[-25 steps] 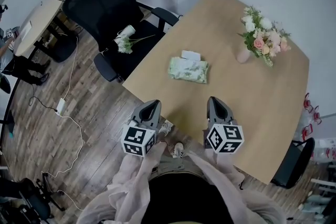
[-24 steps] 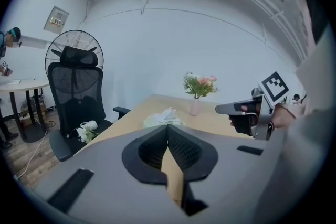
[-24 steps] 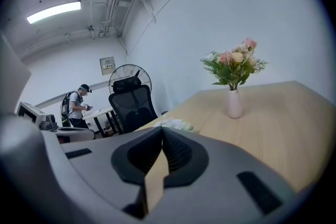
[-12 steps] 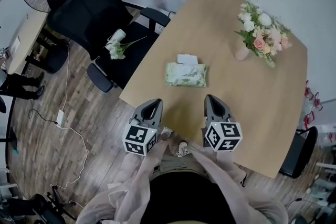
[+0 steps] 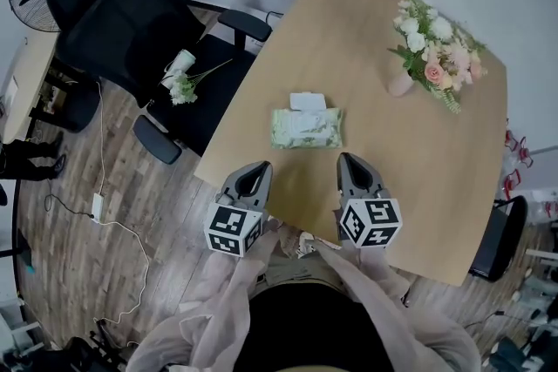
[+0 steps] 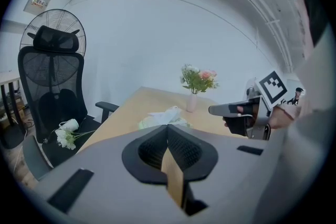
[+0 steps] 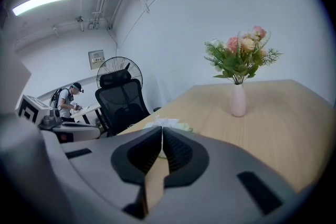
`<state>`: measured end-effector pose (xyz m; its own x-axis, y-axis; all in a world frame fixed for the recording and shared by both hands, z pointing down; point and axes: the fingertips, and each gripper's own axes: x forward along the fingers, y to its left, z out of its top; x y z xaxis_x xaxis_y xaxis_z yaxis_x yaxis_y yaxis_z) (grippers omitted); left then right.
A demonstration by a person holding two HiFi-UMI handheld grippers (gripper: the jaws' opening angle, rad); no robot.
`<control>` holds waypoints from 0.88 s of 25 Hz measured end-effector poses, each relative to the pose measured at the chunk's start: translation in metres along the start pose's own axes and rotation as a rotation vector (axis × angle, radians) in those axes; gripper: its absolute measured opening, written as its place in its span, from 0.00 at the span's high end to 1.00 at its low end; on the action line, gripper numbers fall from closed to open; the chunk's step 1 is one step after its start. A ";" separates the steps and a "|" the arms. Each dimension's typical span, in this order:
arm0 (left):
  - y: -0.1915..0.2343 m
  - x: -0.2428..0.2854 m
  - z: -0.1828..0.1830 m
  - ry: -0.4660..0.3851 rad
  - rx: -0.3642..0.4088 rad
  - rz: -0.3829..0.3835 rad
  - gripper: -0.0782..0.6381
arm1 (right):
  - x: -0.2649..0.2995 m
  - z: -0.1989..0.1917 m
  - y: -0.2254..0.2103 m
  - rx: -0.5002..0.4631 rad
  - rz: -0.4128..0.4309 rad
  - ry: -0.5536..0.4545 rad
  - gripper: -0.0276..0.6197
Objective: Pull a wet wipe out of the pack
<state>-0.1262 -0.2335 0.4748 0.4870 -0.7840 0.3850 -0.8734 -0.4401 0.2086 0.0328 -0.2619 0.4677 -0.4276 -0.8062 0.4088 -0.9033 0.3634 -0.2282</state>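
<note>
- Two clenched, empty tools: my left gripper [image 5: 258,166] and right gripper [image 5: 350,159].
- The wipe pack [image 5: 305,128] lies on the table [image 5: 427,161] just ahead, between them, untouched.

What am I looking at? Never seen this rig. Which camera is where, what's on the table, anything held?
No robot here: a person holds two-jaw tongs in each hand. The top-down picture comes from a camera on the person's head. The other two come from cameras riding on the tongs, looking along their jaws. The left tongs and right tongs hover over the near edge of the wooden table, both shut and empty. On it are a green wet wipe pack and a pink vase of flowers. Nothing is held.
</note>
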 end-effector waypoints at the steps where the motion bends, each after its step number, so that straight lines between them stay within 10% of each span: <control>1: 0.002 0.002 0.000 0.003 -0.002 -0.006 0.87 | 0.003 0.001 0.000 -0.002 -0.002 0.003 0.94; 22: 0.042 0.052 0.000 0.063 -0.035 -0.046 0.87 | 0.063 0.000 -0.005 -0.007 0.017 0.088 0.75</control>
<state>-0.1373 -0.2924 0.5035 0.5261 -0.7338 0.4297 -0.8504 -0.4585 0.2582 0.0107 -0.3145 0.4944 -0.4437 -0.7563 0.4808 -0.8961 0.3797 -0.2299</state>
